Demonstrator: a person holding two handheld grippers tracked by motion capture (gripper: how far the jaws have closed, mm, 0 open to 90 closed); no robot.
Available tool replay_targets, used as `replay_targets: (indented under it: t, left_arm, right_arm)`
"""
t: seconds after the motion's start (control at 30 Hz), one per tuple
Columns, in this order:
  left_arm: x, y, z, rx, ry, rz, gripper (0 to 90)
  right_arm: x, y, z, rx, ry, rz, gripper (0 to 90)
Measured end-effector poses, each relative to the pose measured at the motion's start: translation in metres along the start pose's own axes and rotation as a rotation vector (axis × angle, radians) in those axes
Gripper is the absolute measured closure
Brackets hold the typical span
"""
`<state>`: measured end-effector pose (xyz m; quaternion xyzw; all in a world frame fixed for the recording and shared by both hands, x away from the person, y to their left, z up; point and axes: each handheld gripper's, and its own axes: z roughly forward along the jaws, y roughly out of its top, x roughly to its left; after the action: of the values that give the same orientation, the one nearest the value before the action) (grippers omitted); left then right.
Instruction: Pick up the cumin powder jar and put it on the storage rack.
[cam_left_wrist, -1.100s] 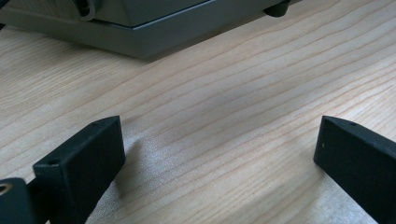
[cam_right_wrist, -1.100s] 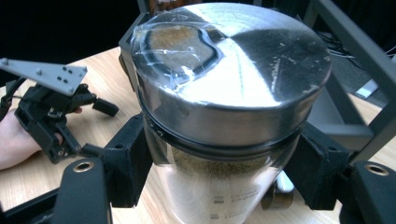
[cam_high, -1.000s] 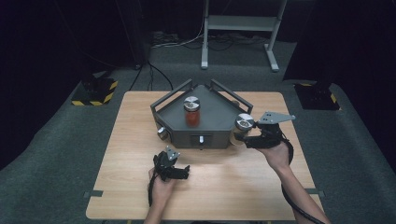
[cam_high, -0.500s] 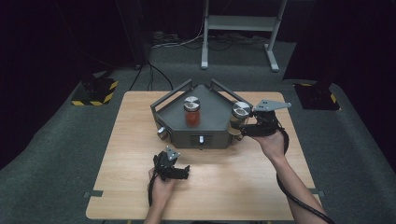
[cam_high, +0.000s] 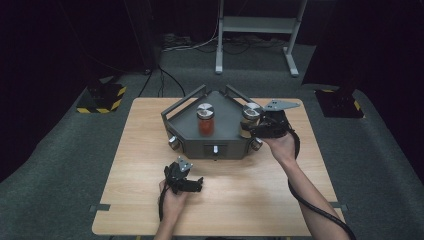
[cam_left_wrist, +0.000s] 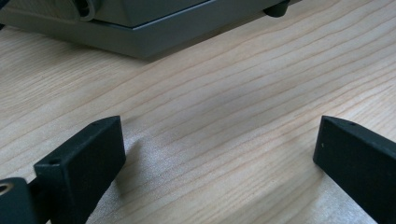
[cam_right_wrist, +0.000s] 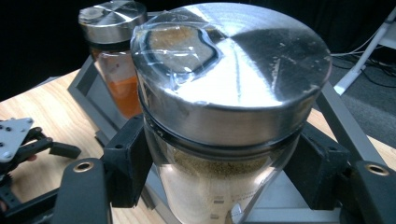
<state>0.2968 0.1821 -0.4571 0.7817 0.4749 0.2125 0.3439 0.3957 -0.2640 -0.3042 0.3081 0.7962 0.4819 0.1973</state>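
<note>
A glass spice jar with a silver lid (cam_right_wrist: 224, 93), filled with tan powder, sits between the jaws of my right gripper (cam_right_wrist: 224, 163), which is shut on it. From above, this jar (cam_high: 251, 114) hangs over the right side of the grey wedge-shaped rack (cam_high: 225, 134), with the right gripper (cam_high: 250, 127) beside it. A second jar with red-orange contents (cam_high: 205, 119) stands upright in the rack's middle (cam_right_wrist: 114, 70). My left gripper (cam_high: 196, 186) rests low on the table near the front, jaws wide apart (cam_left_wrist: 215, 158) over bare wood.
The wooden table (cam_high: 150, 210) carries the rack at its back centre. The rack's grey base edge (cam_left_wrist: 140, 37) lies just beyond the left gripper. Past the table stand a white frame (cam_high: 255, 30), floor cables and yellow-black striped blocks (cam_high: 100, 97).
The right hand has carried the tan jar leftward and slightly up, from the rack's right corner to over its right side. The left hand and the red jar stayed put.
</note>
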Motion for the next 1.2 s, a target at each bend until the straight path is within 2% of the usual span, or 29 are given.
replay_targets:
  t: [0.43, 0.8, 1.2]
  left_arm:
    - [0.0, 0.0, 0.0, 0.0, 0.0, 0.001, 2.1]
    - [0.0, 0.0, 0.0, -0.002, 0.003, 0.0, 2.6]
    - [0.0, 0.0, 0.0, -0.002, 0.003, 0.0, 2.6]
  right_arm:
    - [0.01, 0.005, 0.026, 0.031, -0.029, -0.013, 30.9]
    - [0.016, 0.007, 0.035, 0.049, -0.041, -0.043, 30.9]
    - [0.017, 0.006, 0.042, 0.065, -0.04, -0.039, 30.9]
